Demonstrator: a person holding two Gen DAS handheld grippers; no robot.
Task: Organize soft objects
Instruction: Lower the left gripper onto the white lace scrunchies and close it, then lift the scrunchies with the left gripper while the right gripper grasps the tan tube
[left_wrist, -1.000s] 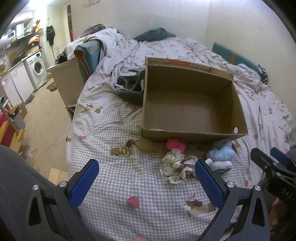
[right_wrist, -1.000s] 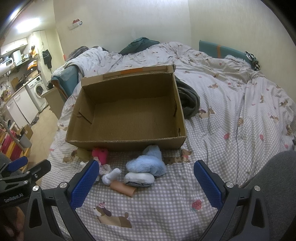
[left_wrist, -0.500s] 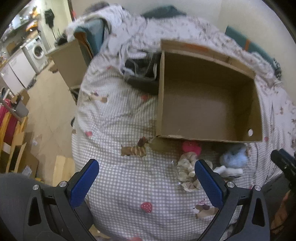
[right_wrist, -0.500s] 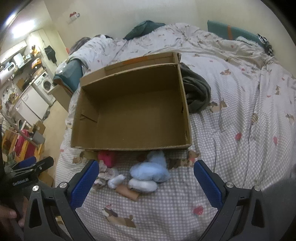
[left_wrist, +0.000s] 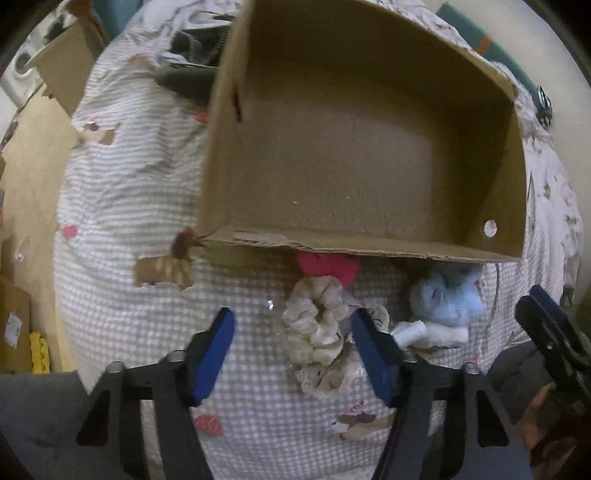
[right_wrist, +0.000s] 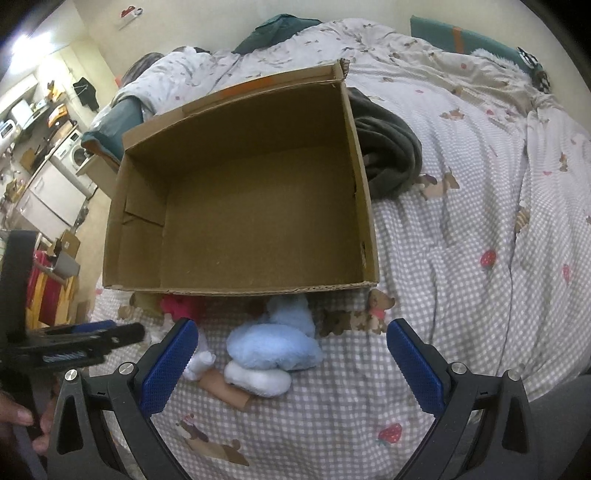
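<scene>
Both tools hang over the near edge of the bed (right_wrist: 461, 229), each tipped downward toward a little heap of soft things lying against the front wall of an open cardboard box (right_wrist: 258, 206). The left tool (left_wrist: 293, 354) has its blue pads spread, released, with nothing between them; its right pad sits in front of a cream frilly scrunchie (left_wrist: 319, 328), the left pad over bare checked bedding. The right tool (right_wrist: 291, 363) is likewise spread wide and holds nothing, its pads standing to either side of a light blue plush toy (right_wrist: 273, 343) that rests on a white sock (right_wrist: 258, 382), with a tan tube-shaped piece (right_wrist: 227, 391) just beside the sock. A pink plush (left_wrist: 327, 264) lies tucked against the box wall, touching the scrunchie. Inside, the box shows only its bare floor. A dark grey blanket (right_wrist: 388, 147) is bunched on the bed against the box's right side.
</scene>
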